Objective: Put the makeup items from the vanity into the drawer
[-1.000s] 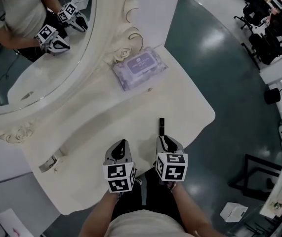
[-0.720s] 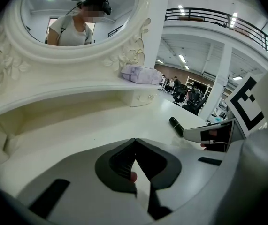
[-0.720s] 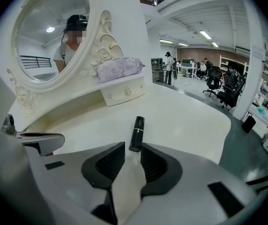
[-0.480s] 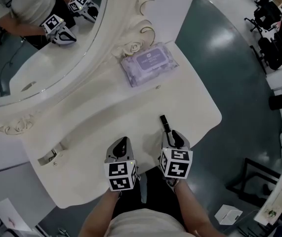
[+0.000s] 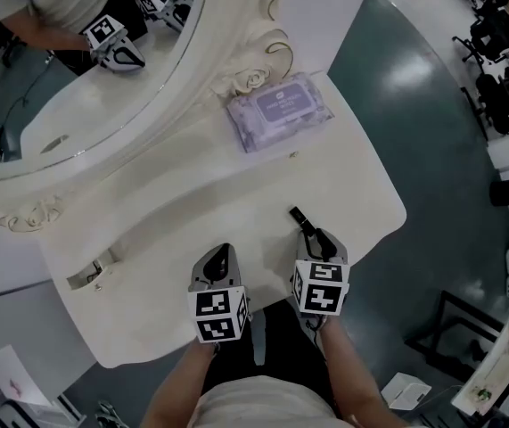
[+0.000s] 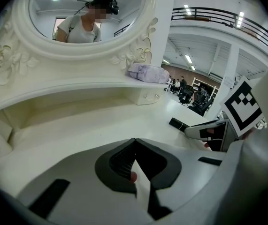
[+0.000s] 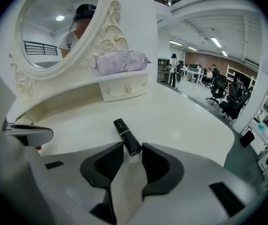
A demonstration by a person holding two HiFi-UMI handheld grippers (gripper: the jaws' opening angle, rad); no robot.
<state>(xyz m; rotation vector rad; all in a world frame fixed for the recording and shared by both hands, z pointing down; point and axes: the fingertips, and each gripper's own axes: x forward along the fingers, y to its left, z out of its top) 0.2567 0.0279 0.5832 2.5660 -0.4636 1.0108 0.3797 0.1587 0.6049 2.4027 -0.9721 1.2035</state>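
Right gripper view: black tube between parted jaws

We note the right gripper (image 7: 133, 150) with its jaws apart, just been opening. The near end of the black makeup tube (image 7: 126, 134) lies between their tips, unclamped, flat on the white worktop (image 7: 180, 116). The left gripper (image 6: 134, 143) is just beside it, jaws together and empty. A wipes pack (image 5: 281, 110) sits well back, against the mirror frame (image 5: 254, 77).

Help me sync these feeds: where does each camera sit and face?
Head view: on the head, steeply down on the vanity top; shows both forearms, left gripper, right gripper.
Left gripper view: rides the left gripper, along its shut jaws toward the mirror; right gripper at right.
Right gripper view: rides the right gripper, along jaws that have just been opening, black tube end between them.
Shared: all show the black tube and wipes pack.
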